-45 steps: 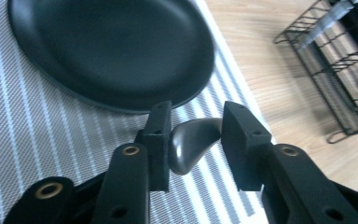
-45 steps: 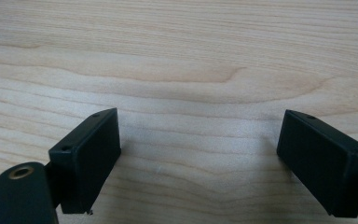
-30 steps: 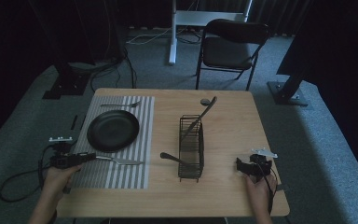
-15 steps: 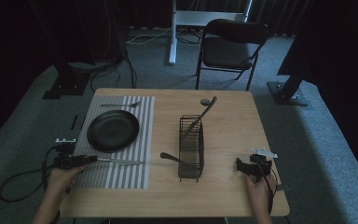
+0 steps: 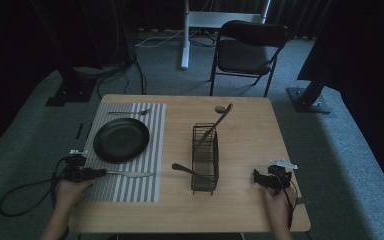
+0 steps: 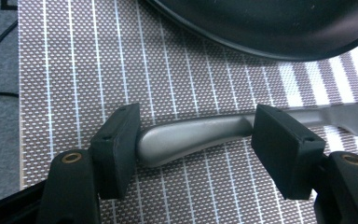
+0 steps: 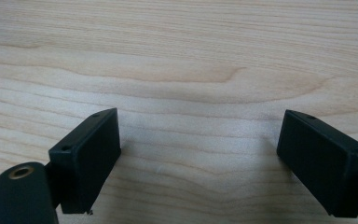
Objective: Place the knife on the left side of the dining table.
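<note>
A silver knife lies flat on the grey striped placemat, just below a black plate. My left gripper straddles its handle lengthwise. The jaws have just been opening: the left pad sits at the handle's butt end, while the right pad stands clear above the neck. In the high view the left gripper is at the mat's left edge, with the knife pointing right. My right gripper rests open near the table's right front, over bare wood.
A black wire basket stands mid-table with a dark ladle leaning out of it and a black handle sticking out left. A fork lies on the mat behind the plate. A folding chair stands beyond the table.
My left gripper has sunk slightly at the knife's handle, and the knife now rests on the mat. The right hand has kept still.
</note>
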Available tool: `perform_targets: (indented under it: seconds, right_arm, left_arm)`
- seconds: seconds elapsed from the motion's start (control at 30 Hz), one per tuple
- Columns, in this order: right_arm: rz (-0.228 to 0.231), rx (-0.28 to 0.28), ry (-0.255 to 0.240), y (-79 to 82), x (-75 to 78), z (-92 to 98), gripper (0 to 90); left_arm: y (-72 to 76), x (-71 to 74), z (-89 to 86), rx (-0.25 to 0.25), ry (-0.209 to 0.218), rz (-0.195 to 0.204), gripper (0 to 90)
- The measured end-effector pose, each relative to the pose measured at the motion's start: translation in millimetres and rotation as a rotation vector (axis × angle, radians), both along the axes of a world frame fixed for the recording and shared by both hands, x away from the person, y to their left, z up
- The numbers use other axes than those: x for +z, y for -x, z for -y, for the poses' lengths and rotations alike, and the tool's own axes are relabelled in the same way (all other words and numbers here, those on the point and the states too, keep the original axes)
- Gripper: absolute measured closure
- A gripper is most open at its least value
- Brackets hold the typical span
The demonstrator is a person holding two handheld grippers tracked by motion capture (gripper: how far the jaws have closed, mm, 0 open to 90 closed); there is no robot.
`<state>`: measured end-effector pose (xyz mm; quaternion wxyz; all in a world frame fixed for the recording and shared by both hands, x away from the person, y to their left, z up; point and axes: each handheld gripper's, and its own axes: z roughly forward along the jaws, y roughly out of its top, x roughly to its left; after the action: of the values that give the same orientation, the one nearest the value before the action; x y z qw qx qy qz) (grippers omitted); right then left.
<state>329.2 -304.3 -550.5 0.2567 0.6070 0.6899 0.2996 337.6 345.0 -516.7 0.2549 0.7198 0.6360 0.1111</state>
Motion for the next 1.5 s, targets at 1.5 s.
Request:
perform_targets:
  seconds: [1.5]
  right_arm:
    - [-0.001,-0.002,-0.002,0.1,0.1,-0.2,12.4]
  left_arm:
    - [85.8,-17.3,38.3,0.027,-0.12,0.327,0.0]
